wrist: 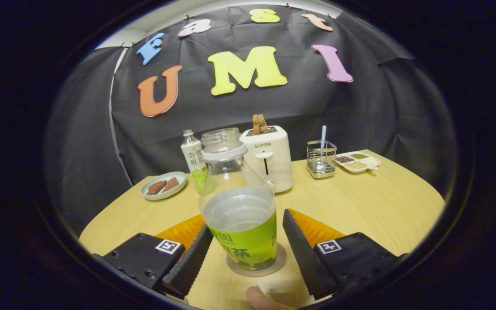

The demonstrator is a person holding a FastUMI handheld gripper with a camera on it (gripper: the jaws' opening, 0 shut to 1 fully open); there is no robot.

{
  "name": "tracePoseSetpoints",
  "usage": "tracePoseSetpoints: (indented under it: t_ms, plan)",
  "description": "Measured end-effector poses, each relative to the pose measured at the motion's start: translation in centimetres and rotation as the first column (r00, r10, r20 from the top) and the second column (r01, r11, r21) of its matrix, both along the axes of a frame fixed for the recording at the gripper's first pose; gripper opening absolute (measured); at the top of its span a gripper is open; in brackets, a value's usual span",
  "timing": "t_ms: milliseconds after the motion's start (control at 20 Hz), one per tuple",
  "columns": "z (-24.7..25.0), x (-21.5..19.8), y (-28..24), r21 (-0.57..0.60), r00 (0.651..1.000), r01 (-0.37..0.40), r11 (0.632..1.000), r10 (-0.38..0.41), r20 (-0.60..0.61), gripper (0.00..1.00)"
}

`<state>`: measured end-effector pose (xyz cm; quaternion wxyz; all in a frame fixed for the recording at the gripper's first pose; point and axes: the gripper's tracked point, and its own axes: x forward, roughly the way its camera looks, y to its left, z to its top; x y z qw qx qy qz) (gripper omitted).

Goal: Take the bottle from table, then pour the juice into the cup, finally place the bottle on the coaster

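The bottle [239,206] stands upright on the round coaster [274,263], between the fingers of the gripper [244,252]; the gripper is open, a gap at each side; the bottle hides most of the coaster; the cup cannot be made out on the desk [360,206]; a fingertip [257,298] is cut off below.

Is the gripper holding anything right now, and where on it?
Nothing. The gripper is open, its fingers apart on either side of the bottle, which stands on the coaster.
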<state>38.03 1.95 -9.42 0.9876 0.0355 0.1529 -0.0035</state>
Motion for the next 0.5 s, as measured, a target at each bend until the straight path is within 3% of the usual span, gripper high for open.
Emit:
tracePoseSetpoints:
  t_ms: [250,500]
  plan:
    - [2.8,-3.6,1.5,0.06,0.998,-0.026,0.998,0.022,0.054,0.99]
    - [7.3,-9.2,2.8,-0.035,0.988,-0.043,0.998,0.047,0.145,1.0]
